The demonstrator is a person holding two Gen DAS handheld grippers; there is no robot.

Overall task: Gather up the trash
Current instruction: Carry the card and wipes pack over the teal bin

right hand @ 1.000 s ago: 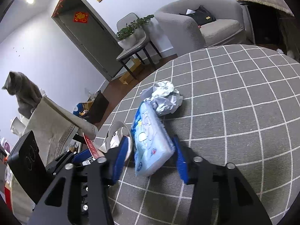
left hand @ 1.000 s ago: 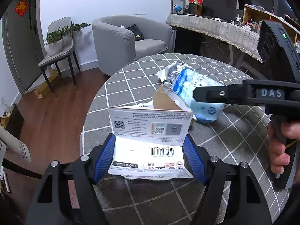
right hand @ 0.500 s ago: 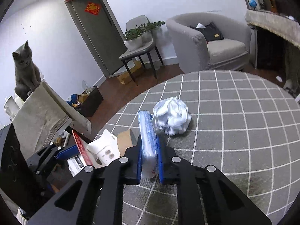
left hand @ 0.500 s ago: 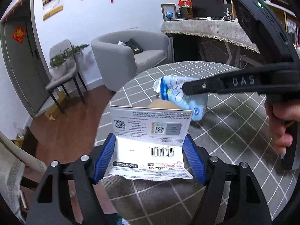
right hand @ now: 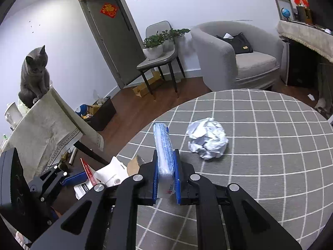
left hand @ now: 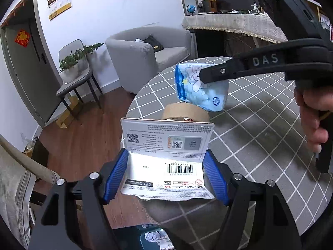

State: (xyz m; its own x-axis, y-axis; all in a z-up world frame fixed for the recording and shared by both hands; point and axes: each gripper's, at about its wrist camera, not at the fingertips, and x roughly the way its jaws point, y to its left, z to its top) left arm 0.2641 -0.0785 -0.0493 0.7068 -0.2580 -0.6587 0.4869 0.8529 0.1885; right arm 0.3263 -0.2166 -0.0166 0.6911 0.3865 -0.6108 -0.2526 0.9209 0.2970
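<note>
Right gripper [right hand: 165, 179] pinches the blue pack [right hand: 163, 148]; left gripper [left hand: 165, 176] clamps a torn box [left hand: 166, 145], mostly hiding the tape roll [left hand: 183, 112] behind it.

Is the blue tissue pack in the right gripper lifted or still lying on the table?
Lifted. The blue tissue pack is clamped on edge in the right gripper; the left wrist view shows it hanging above the table.

The left gripper [left hand: 165, 175] clamps a torn white carton [left hand: 166, 156] (barcode and QR labels facing up) over the edge of the grey checked table [left hand: 260, 145]. Beyond it, the right gripper [left hand: 203, 77] holds a blue tissue pack [left hand: 199, 89] above a brown tape roll [left hand: 185, 113].
</note>
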